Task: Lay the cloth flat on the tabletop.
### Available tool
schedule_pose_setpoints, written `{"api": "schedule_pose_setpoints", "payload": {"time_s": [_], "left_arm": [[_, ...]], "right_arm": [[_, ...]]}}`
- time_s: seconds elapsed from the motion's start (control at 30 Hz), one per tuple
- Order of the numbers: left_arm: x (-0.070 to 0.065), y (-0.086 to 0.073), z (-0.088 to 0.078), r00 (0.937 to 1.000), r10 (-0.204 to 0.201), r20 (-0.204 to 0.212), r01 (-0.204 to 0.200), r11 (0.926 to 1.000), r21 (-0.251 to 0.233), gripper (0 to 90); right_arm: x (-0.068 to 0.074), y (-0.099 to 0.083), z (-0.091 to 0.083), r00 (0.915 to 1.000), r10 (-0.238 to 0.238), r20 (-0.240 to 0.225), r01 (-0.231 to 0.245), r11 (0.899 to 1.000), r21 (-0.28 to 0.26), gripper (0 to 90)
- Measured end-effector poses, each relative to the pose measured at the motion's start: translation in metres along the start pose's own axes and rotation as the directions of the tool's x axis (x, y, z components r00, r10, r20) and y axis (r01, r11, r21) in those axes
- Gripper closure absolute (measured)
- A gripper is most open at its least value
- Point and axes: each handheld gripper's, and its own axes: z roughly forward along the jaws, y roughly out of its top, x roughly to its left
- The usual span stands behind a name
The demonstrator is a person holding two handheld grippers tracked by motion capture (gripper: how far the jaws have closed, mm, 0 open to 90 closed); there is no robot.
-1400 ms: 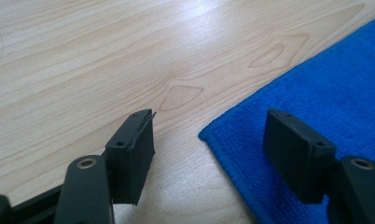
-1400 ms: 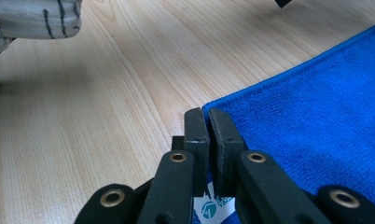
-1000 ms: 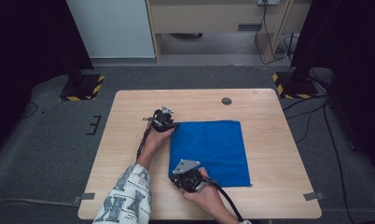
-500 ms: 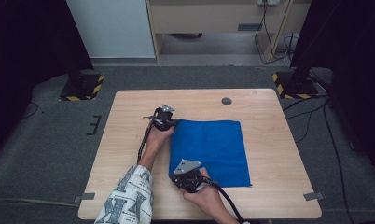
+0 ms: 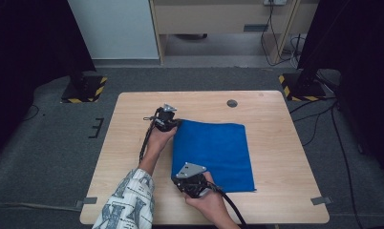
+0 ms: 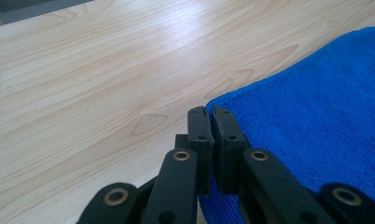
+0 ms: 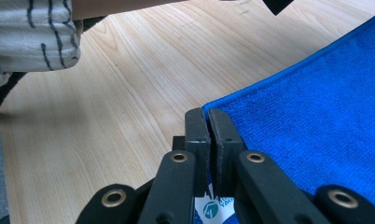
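Pinching the near left corner of the blue cloth (image 5: 214, 155), the right gripper (image 5: 189, 183) is clenched on its hem; the cloth lies flat on the worktop (image 5: 285, 143), spreading away to the right of both grippers. Farther off, the left gripper (image 5: 167, 120) is clamped on the far left corner (image 6: 223, 105). No containers stand here.

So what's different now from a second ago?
The left gripper has just closed its jaws on the far left corner of the blue cloth and holds it. The right gripper stays shut on the near left corner. The cloth still lies flat on the table.
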Motion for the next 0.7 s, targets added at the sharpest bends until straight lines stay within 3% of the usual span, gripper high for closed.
{"api": "schedule_pose_setpoints", "payload": {"time_s": [0.7], "left_arm": [[0.021, -0.001, -0.017, 0.9997, -0.022, 0.006, 0.022, 0.9995, -0.022, 86.7]], "right_arm": [[0.012, 0.017, 0.004, 0.9998, -0.011, -0.017, 0.01, 0.999, -0.03, 87.5]]}}
